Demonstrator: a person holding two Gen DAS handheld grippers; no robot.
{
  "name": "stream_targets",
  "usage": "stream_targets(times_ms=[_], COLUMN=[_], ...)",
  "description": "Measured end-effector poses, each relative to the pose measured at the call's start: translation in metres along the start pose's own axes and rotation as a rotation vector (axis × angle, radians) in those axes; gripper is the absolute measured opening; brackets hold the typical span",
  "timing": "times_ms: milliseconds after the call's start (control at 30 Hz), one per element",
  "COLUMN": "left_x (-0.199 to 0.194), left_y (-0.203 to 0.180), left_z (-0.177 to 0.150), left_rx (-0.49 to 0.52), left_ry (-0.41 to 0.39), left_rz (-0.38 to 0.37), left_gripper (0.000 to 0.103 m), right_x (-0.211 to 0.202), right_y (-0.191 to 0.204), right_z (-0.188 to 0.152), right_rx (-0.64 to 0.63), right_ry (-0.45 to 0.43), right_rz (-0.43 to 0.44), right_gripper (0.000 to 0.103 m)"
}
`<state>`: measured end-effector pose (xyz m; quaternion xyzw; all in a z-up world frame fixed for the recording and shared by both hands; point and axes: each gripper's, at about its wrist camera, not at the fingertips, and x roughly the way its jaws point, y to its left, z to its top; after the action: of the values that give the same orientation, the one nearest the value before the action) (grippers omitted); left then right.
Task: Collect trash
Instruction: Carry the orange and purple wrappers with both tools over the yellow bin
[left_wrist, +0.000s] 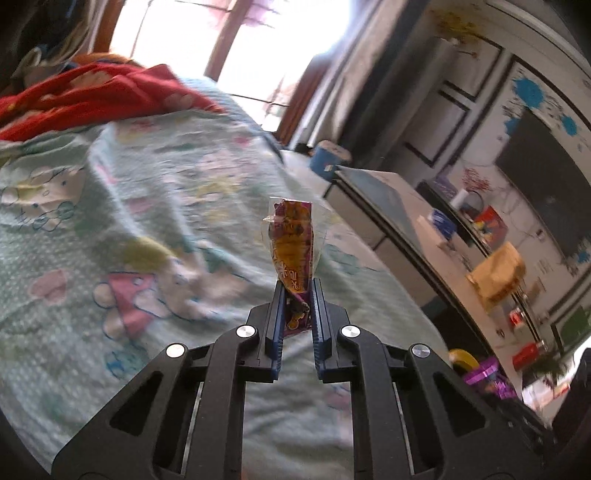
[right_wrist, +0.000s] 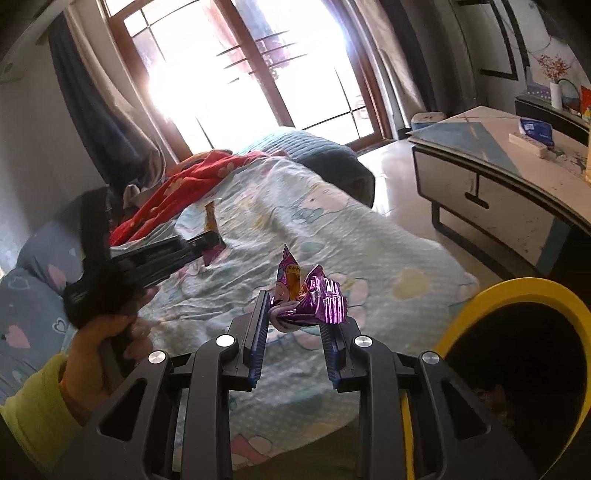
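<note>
Right gripper (right_wrist: 295, 314): clamped on a crumpled purple foil wrapper (right_wrist: 314, 299), which bulges above the fingertips, held over the bedspread (right_wrist: 388, 251). Yellow-rimmed bin (right_wrist: 517, 291): just right of that gripper, mouth dark. Left gripper (left_wrist: 297, 295): pinched tight on an orange-and-purple snack packet (left_wrist: 293, 243), standing upright past its tips, above the bedspread. Beyond: red blanket (left_wrist: 92, 96), then window (right_wrist: 240, 74).
</note>
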<state>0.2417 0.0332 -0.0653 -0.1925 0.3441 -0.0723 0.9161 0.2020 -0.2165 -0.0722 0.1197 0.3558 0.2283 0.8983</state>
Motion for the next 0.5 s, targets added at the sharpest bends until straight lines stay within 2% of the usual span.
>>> stream_targets(times_ms=[500], left_x=[-0.018], left_y=[-0.058], left_z=[-0.031], left_rx=[0.125], left_ry=[0.001], left_rz=[-0.110], left_gripper=[0.008], right_x=[-0.042], right_y=[-0.030], right_z=[-0.001], right_rx=[0.019], right_ry=[-0.058], right_rz=[-0.076], right_gripper=[0.026])
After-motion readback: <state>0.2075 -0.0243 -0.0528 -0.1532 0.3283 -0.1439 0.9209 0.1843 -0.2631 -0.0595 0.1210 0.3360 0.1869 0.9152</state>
